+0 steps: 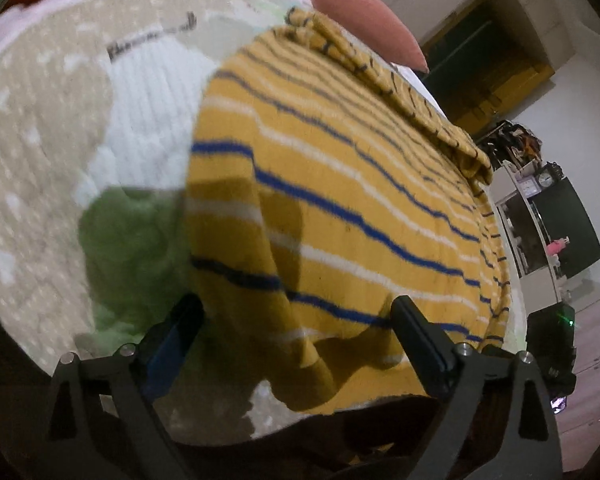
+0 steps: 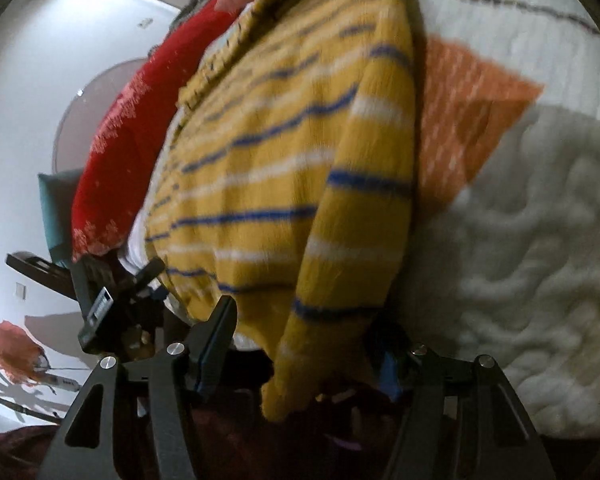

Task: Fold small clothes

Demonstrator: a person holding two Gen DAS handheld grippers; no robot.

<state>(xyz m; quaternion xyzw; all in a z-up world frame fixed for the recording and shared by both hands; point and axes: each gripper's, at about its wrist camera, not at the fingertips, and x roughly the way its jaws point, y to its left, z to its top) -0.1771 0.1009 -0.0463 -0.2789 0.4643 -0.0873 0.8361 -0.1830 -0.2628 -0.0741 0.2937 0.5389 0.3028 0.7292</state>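
A mustard-yellow knitted sweater [image 1: 340,200] with blue and white stripes lies spread on a quilted bed cover [image 1: 40,160]. My left gripper [image 1: 296,324] stands wide open at the sweater's near hem, with the fabric edge lying between its fingers [image 1: 416,336] and not pinched. In the right wrist view the same sweater [image 2: 280,160] has a sleeve folded over its body, hanging down past the bed's edge. My right gripper [image 2: 306,328] is open around that hanging sleeve. Its left finger [image 2: 220,332] is beside the cloth and its right finger is partly hidden behind it.
The cover has a green patch [image 1: 128,248] left of the sweater and an orange patch [image 2: 468,120] on its other side. A pink cushion [image 1: 364,16] and a red cushion [image 2: 120,152] lie at the bed's far end. Shelves with a clock [image 1: 544,180] stand beyond the bed.
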